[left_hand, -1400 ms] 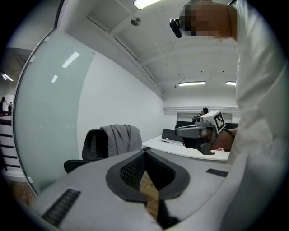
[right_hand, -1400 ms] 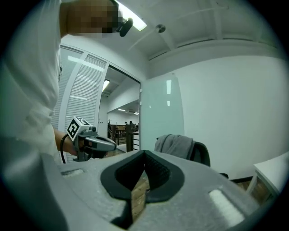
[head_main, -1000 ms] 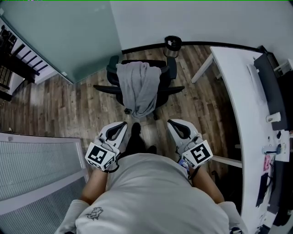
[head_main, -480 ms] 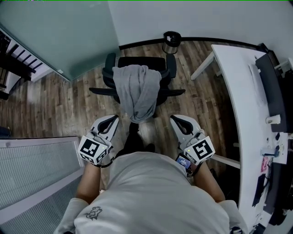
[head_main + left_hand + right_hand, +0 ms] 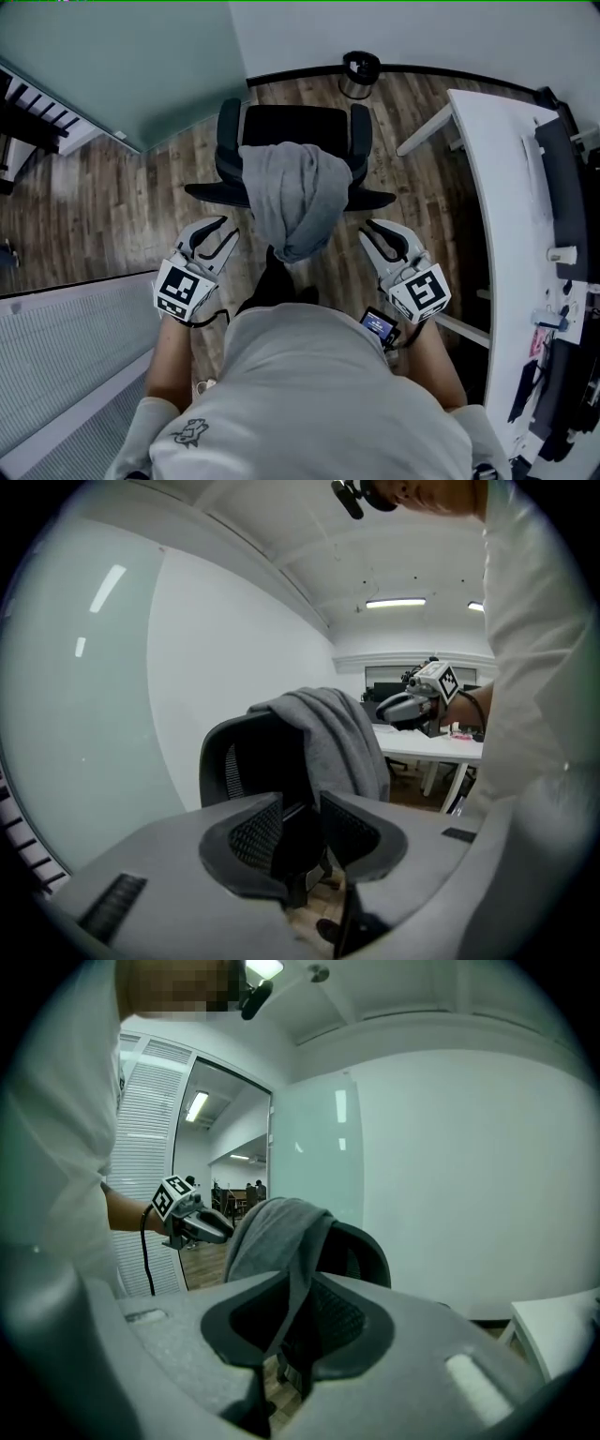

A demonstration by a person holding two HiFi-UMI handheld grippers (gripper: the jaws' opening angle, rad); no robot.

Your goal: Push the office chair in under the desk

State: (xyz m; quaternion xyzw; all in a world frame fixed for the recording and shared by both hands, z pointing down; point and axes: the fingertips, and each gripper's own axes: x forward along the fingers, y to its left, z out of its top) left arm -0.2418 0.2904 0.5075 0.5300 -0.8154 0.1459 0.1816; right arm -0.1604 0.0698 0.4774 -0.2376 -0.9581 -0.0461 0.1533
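A black office chair (image 5: 292, 127) stands on the wood floor with a grey garment (image 5: 298, 202) draped over its backrest, left of the white desk (image 5: 497, 187). My left gripper (image 5: 222, 232) hovers just left of the backrest and my right gripper (image 5: 374, 231) just right of it. Neither touches the chair. Both sets of jaws are opening with nothing between them. In the left gripper view the left gripper (image 5: 300, 803) points at the chair (image 5: 246, 761) and garment (image 5: 339, 735). The right gripper (image 5: 298, 1283) faces the garment (image 5: 272, 1232) from the other side.
A small round bin (image 5: 359, 73) stands by the far wall behind the chair. A frosted glass wall (image 5: 122, 56) runs at the left, and a louvred panel (image 5: 66, 347) lies at my lower left. Dark equipment (image 5: 562, 187) sits along the desk's far side.
The chair has come nearer, its backrest now between the two grippers. Both grippers have spread apart to either side of it, and their jaws have gone from shut to parted.
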